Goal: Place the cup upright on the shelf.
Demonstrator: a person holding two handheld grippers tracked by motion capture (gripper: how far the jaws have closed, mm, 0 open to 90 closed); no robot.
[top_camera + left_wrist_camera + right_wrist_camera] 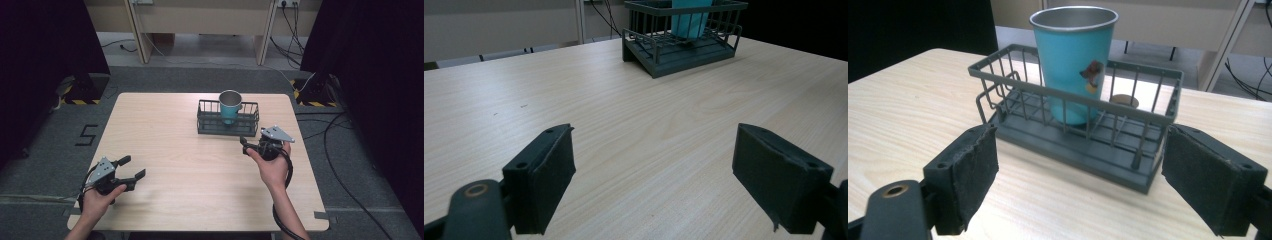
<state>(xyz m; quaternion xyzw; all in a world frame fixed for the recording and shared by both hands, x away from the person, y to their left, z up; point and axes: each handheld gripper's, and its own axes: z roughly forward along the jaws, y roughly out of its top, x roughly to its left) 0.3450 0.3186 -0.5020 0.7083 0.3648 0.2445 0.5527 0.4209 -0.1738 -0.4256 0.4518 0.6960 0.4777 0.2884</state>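
Right gripper view, cup (1074, 60) beyond gripper (1075, 175)

Light wood table (190, 200), 1 dark wire basket (228, 125) near far edge

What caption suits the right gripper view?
Open right gripper faces a teal metal cup standing upright in a grey wire basket.

The cup (230, 106) stands upright inside the rack (228, 127) on the table (200, 180).
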